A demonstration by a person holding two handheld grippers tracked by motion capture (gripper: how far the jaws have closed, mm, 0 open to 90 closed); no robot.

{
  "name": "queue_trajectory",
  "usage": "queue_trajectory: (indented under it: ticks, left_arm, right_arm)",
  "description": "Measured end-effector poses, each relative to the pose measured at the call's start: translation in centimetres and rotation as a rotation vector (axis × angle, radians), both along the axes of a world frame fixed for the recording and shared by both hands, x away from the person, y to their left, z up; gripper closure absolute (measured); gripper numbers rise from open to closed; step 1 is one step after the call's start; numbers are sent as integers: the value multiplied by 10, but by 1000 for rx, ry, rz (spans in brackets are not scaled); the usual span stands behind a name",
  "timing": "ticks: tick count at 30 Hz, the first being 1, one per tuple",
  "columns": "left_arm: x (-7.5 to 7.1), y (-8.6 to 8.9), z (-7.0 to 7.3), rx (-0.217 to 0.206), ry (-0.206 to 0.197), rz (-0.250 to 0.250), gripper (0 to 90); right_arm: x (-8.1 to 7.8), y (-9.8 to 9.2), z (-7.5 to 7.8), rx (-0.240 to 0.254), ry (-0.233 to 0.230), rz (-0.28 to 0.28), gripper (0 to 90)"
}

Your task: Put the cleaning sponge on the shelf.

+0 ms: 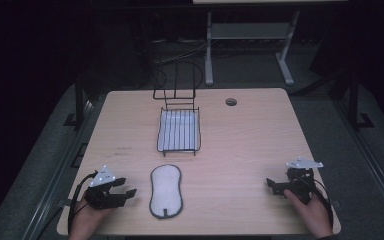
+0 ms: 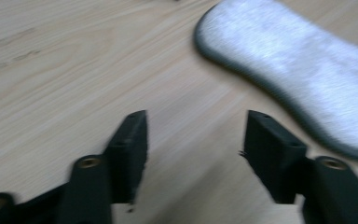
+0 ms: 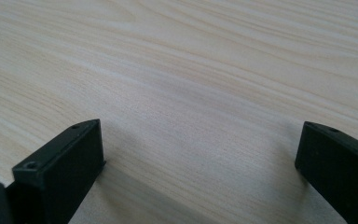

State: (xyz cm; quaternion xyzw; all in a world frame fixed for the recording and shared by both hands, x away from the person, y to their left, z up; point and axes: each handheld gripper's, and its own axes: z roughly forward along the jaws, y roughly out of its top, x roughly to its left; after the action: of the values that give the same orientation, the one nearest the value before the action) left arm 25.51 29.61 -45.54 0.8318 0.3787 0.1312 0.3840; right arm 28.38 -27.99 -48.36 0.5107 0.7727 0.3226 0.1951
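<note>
Tool, left [image 1: 126, 193]: we read its jaws as standing apart over bare desk [image 1: 240, 145], nothing between them.
Tool, right [image 1: 272, 186]: jaws wide apart, empty, over bare wood.
Insole [image 1: 166, 190]: a flat grey-edged felt pad lying on the desk at 6 o'clock of the wire rack [image 1: 179, 129].
Handling: we judge it light, soft and floppy, not fragile; pinch it at an edge, preferably the narrow waist.
Position: insole sits at 3 o'clock of the left tool, just beside it, untouched.
</note>
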Motion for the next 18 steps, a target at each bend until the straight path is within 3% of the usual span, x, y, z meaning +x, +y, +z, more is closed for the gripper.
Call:
queue_trajectory:
  ticks: [2,3,6,10,15,18]
  left_arm:
    - [0,-2,3,-4,3,-16,576]
    - [1,-4,5,-7,3,-21,576]
    - [0,-8,10,-22,15,-43,754]
    - [-2,-13,13,-50,45,-81,886]
    - [-3,-23,15,-83,69,-117,899]
    - [-4,-34,13,-79,84,-161,898]
  right_arm:
    - [0,0,0,0,0,0,6]
    - [0,0,0,0,0,0,6]
    - [0,0,0,0,0,0,6]
    - [0,0,0,0,0,0,6]
    - [0,0,0,0,0,0,6]
    - [0,0,0,1,0,0,6]
